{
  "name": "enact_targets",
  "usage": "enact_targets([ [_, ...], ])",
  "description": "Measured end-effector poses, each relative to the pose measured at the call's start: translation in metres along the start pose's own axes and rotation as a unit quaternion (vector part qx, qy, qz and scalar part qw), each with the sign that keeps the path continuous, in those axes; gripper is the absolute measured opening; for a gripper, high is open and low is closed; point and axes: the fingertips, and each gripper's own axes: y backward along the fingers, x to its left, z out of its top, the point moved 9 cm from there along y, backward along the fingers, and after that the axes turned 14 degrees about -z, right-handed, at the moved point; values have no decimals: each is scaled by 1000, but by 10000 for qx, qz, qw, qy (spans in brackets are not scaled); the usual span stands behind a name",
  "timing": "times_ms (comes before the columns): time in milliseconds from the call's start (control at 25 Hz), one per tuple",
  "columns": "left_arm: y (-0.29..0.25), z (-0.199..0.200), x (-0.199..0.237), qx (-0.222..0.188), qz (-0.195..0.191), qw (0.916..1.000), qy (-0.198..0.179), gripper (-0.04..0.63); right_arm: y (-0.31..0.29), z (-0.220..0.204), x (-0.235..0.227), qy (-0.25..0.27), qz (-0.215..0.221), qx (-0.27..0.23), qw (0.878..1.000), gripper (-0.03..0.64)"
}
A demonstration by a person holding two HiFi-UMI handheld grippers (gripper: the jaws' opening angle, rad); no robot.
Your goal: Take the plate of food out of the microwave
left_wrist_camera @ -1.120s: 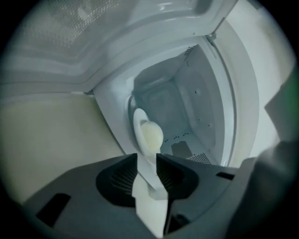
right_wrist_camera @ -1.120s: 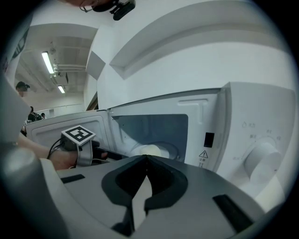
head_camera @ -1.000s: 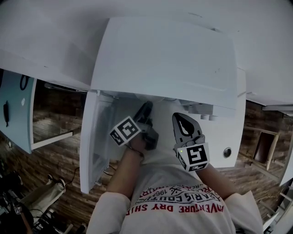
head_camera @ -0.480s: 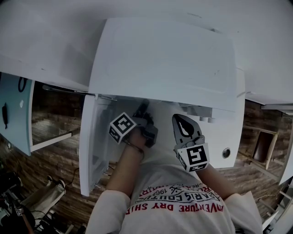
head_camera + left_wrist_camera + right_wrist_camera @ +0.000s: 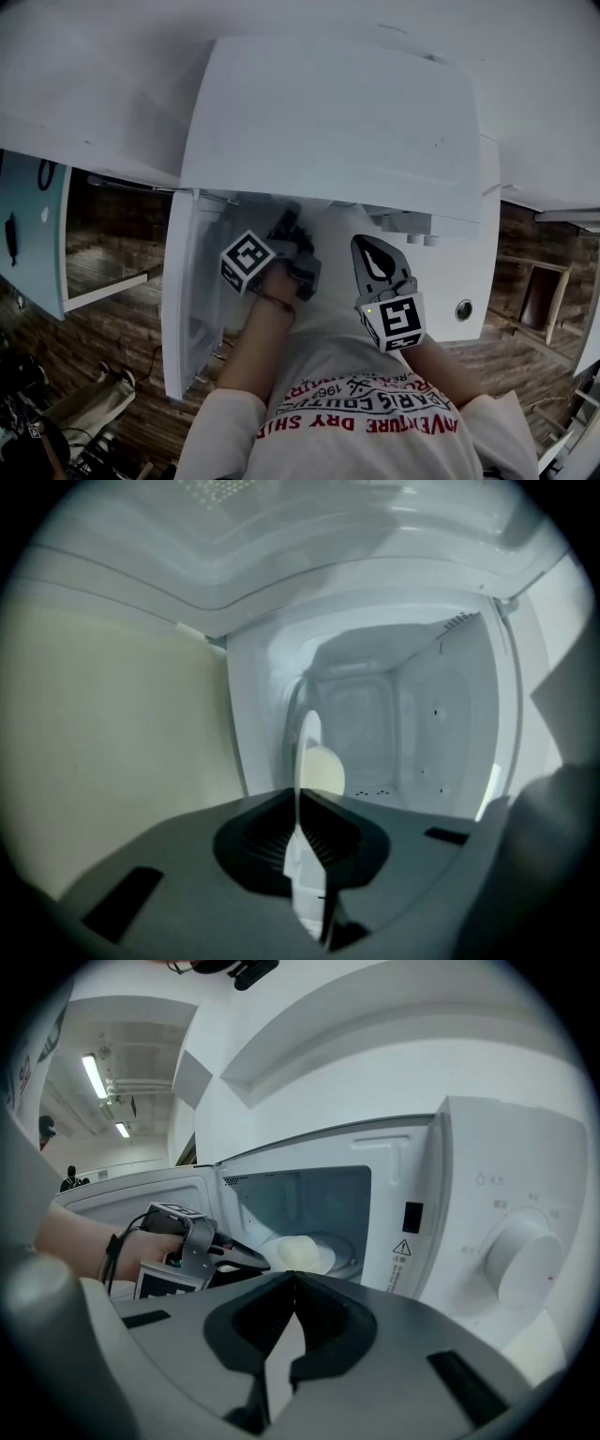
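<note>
The white microwave (image 5: pixel 337 122) stands with its door (image 5: pixel 187 309) swung open to the left. Inside lies a white plate (image 5: pixel 306 747) carrying a pale yellow lump of food (image 5: pixel 324 771); the right gripper view shows the same food (image 5: pixel 298 1252) on the turntable. My left gripper (image 5: pixel 300 799) reaches into the cavity, its jaws closing with the plate's near rim pinched between them. In the head view the microwave top hides its tips. My right gripper (image 5: pixel 293 1275) hangs shut on nothing in front of the control panel.
The panel at the right has a round dial (image 5: pixel 525 1262) and a warning sticker (image 5: pixel 401 1248). The cavity walls (image 5: pixel 441 733) stand close around the plate. A wooden floor (image 5: pixel 112 234) lies far below. The person's torso in a printed shirt (image 5: pixel 366 412) fills the lower head view.
The left gripper has pushed forward into the microwave cavity and a little to the left. The right gripper has stayed where it was.
</note>
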Motion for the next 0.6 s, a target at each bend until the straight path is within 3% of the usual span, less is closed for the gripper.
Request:
enact_targets([
  [600, 21, -20, -12, 119, -735, 9970, -199, 17, 28, -4, -9, 271, -91, -171, 9994, 11],
])
